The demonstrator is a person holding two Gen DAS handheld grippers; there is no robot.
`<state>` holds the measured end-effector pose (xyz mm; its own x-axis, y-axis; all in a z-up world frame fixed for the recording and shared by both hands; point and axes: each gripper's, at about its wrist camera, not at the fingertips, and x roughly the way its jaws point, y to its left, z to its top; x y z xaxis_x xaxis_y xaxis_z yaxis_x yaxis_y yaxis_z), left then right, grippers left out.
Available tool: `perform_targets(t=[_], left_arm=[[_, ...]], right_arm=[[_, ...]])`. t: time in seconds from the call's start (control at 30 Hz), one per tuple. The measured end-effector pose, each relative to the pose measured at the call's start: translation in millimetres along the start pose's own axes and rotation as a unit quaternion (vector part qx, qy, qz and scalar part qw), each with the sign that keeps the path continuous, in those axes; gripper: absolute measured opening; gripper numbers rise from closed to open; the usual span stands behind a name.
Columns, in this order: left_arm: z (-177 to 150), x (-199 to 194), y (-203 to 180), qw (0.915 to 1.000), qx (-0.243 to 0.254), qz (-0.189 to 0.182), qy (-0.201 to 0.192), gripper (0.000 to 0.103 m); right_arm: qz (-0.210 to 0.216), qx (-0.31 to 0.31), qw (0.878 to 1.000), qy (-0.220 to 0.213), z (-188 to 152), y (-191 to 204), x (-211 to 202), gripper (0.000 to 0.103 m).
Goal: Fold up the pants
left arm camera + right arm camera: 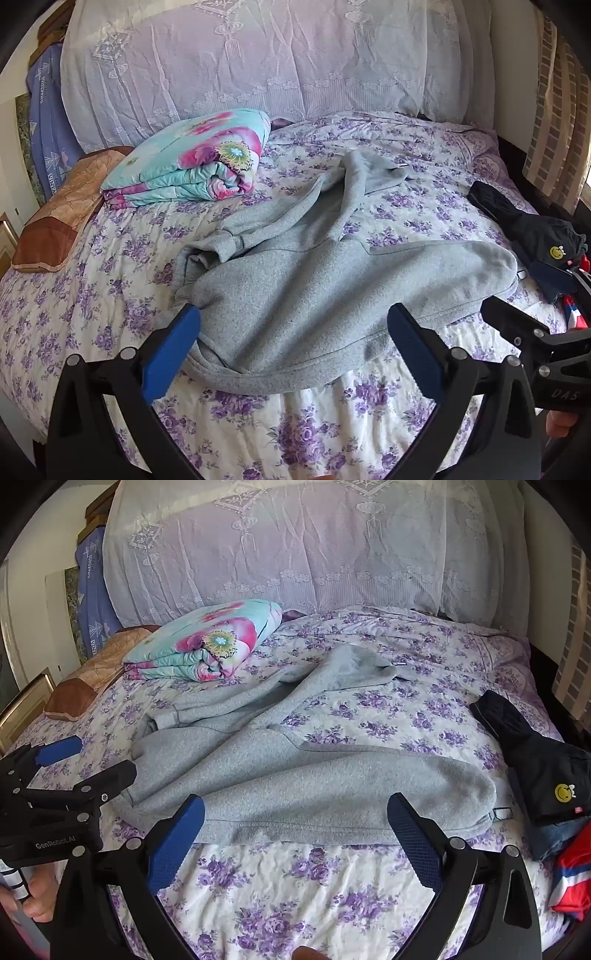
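Grey fleece pants [295, 280] lie crumpled across the purple-flowered bedspread [332, 424]; they also show in the right wrist view [314, 786]. One leg runs toward the headboard, and the near part is bunched with a cuff at the left. My left gripper [295, 325] is open, its blue pads either side of the near edge of the pants, just above the cloth. My right gripper [295, 819] is open too, over the near hem of the pants. Each gripper shows at the edge of the other's view. Neither holds anything.
A folded floral quilt [192, 162] and a brown pillow [62, 214] lie at the back left. Dark clothes [535, 760] and a red, white and blue garment [572, 878] are piled at the right edge. A lace-covered headboard [258, 55] stands behind.
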<state>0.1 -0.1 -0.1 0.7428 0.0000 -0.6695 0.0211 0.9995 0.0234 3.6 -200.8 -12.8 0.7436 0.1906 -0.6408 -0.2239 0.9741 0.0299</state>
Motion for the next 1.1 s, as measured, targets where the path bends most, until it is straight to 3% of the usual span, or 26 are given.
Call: perform_targets(t=[1.1], left_arm=[[-1.7, 3.7, -0.5, 1.0000, 0.001, 0.002, 0.005, 0.099]], right_arm=[[-0.002, -0.003, 1.000, -0.001, -3.3, 0.3, 4.1, 0.100]])
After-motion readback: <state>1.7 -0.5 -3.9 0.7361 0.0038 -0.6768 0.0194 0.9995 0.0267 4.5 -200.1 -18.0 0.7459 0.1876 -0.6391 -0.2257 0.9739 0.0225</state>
